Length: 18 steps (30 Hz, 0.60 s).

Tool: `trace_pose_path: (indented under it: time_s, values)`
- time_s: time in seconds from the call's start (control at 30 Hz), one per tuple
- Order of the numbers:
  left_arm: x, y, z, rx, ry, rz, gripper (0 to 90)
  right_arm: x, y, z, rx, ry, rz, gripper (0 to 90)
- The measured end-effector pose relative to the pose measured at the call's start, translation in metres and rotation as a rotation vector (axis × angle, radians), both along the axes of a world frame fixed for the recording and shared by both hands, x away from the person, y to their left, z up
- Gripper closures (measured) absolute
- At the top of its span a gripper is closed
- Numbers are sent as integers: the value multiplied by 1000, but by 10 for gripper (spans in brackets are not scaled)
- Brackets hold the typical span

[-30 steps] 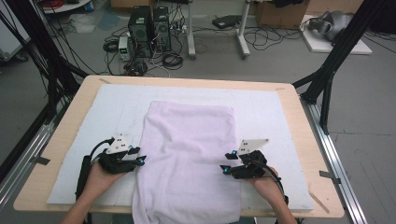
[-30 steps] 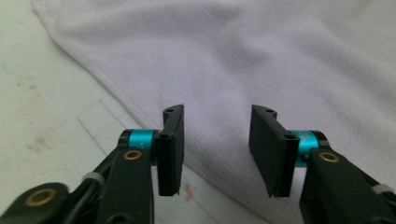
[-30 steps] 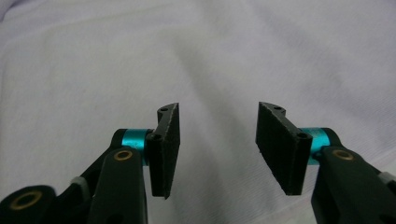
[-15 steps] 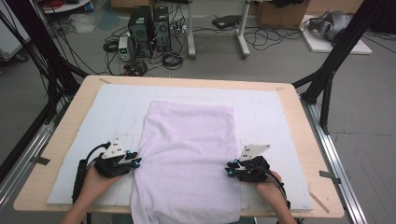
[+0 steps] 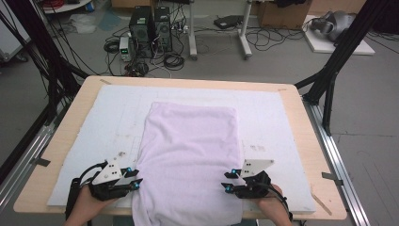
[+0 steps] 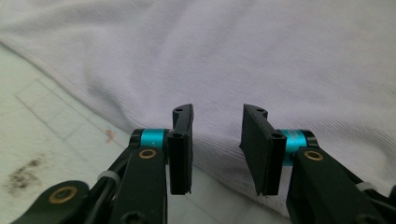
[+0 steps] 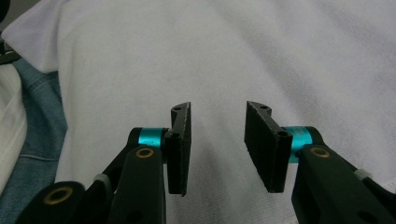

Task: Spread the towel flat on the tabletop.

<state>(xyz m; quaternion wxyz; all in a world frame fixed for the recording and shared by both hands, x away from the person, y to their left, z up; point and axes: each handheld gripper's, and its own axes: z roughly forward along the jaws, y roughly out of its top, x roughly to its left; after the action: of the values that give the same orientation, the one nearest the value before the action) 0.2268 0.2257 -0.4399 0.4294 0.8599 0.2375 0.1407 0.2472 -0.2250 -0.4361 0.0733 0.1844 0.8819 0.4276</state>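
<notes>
My left tongs [image 5: 135, 179] parted at the lilac towel [image 5: 190, 155] edge, nothing gripped | my right tongs [image 5: 229, 181] just widened, empty | towel flat on counter [image 5: 291, 101]

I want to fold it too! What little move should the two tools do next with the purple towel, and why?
Probably slide each tool inward and close on the towel's side edges. The left tool and right tool have open jaws with nothing pinched, each beside an edge near the table's front.
</notes>
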Motion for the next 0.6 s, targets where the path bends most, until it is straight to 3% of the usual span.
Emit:
trace_pose_path:
  time_s: [0.07,0.13,0.2,0.3,0.37,0.6]
  values:
    - [1,0,-6,10,30,-16,638,-1,0,-2,-4,0,0,603]
    - [1,-1,-10,2,33,-21,622,-2,0,-5,-5,8,3,601]
    - [2,-1,-11,-10,47,-33,665,-2,2,-9,-20,14,7,616]
    - [-1,-2,-10,6,19,-35,860,-4,4,-13,-32,19,15,782]
    - [-1,-1,-9,17,16,-33,873,-4,4,-12,-42,17,35,859]
    - [-8,16,-6,34,10,9,880,-2,1,-7,-77,34,79,886]
